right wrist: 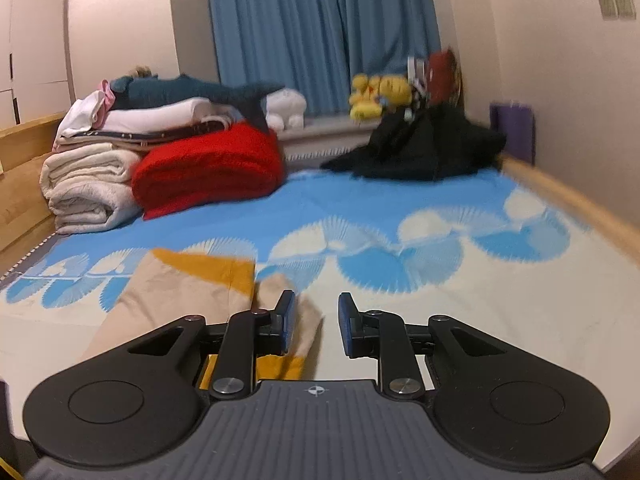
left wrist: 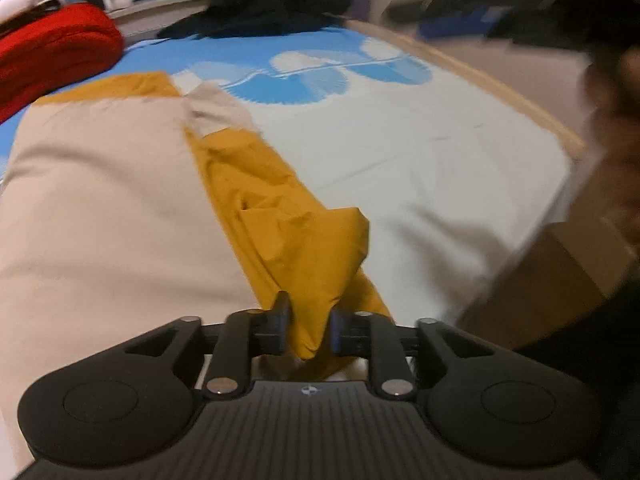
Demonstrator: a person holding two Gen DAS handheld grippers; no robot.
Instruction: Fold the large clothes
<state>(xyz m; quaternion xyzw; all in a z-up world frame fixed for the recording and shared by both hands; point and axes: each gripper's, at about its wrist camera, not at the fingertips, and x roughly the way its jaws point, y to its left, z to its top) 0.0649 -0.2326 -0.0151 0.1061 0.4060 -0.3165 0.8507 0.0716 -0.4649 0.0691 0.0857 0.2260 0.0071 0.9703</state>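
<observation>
A large beige and mustard-yellow garment (left wrist: 100, 208) lies spread on the bed. In the left wrist view a mustard sleeve (left wrist: 280, 208) runs along its right side toward me. My left gripper (left wrist: 310, 326) has a bunched fold of that mustard cloth between its fingers and looks shut on it, a little above the bed. In the right wrist view the same garment (right wrist: 180, 292) lies to the left. My right gripper (right wrist: 316, 320) is open and empty, with its left finger (right wrist: 286, 320) over the garment's beige edge.
A blue and white patterned sheet (right wrist: 400, 248) covers the bed. Folded towels and a red blanket (right wrist: 208, 168) are stacked at the far left, a black clothes pile (right wrist: 420, 152) at the far right. A wooden bed rail (right wrist: 580, 208) runs along the right side.
</observation>
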